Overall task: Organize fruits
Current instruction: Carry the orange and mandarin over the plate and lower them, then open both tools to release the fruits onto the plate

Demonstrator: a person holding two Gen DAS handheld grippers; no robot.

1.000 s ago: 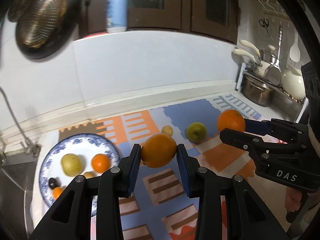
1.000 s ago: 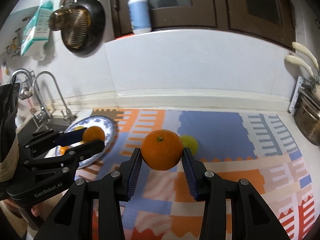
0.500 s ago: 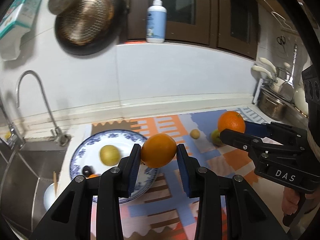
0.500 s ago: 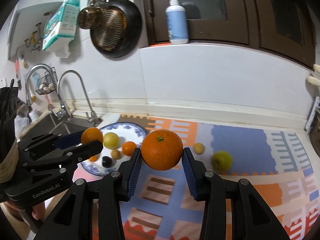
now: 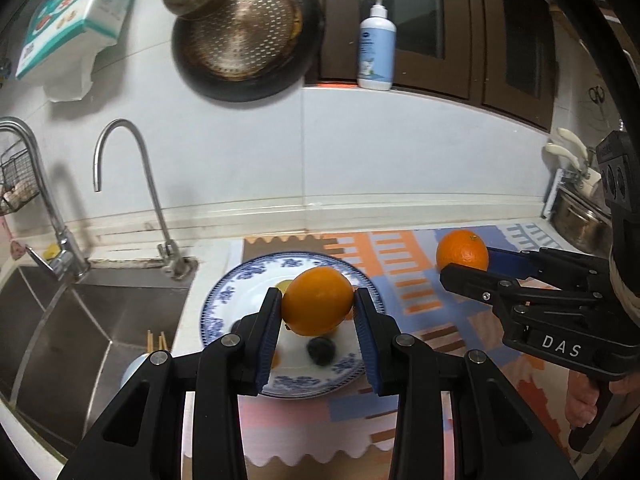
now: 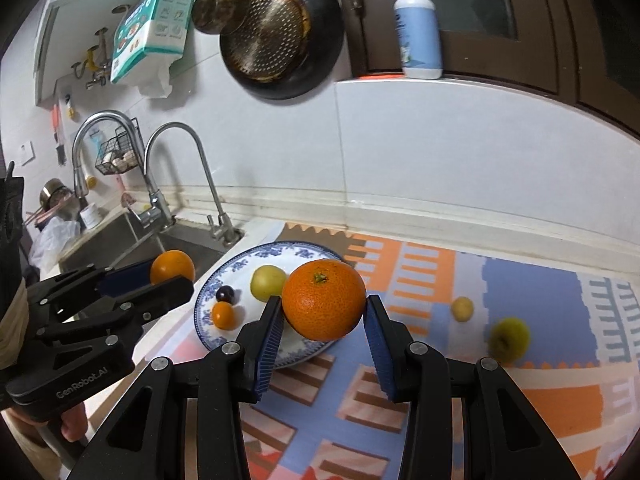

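My left gripper is shut on a smooth orange and holds it above the blue-and-white plate. It also shows in the right wrist view. My right gripper is shut on an orange with a green stem scar, held over the plate's right edge; it also shows in the left wrist view. The plate holds a yellow fruit, a dark plum and a small orange fruit.
A small yellow fruit and a green-yellow fruit lie on the patterned mat to the right. The sink with two taps lies left of the plate. A pan hangs on the wall.
Both grippers have swung left with their oranges. The left one now hangs over the plate, and the sink and taps have come into view.
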